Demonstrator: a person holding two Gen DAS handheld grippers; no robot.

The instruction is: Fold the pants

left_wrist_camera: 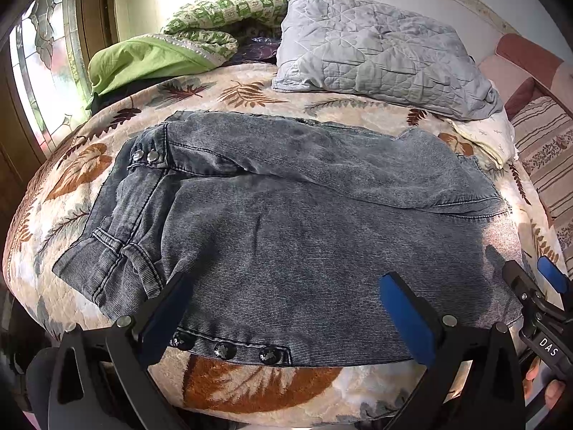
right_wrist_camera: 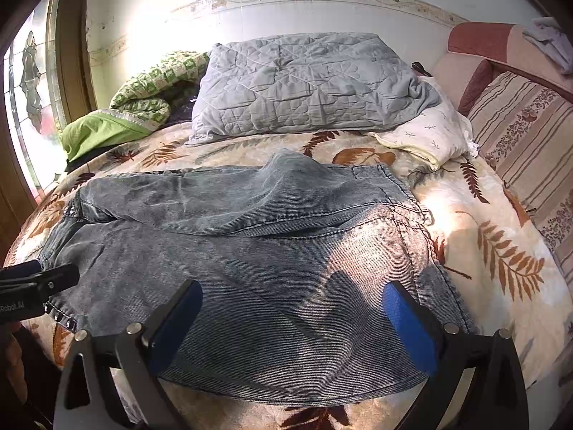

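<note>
On the leaf-print bedspread (left_wrist_camera: 229, 390) lie the pants (left_wrist_camera: 286, 222), limp, heavy denim; my left gripper (left_wrist_camera: 286, 319) and right gripper (right_wrist_camera: 292, 326) gape empty — I'd pinch the near hem.

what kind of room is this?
Most likely a home bedroom: the jeans lie on a bed with a leaf-print blanket, a quilted grey pillow behind them and a padded headboard at right.
</note>
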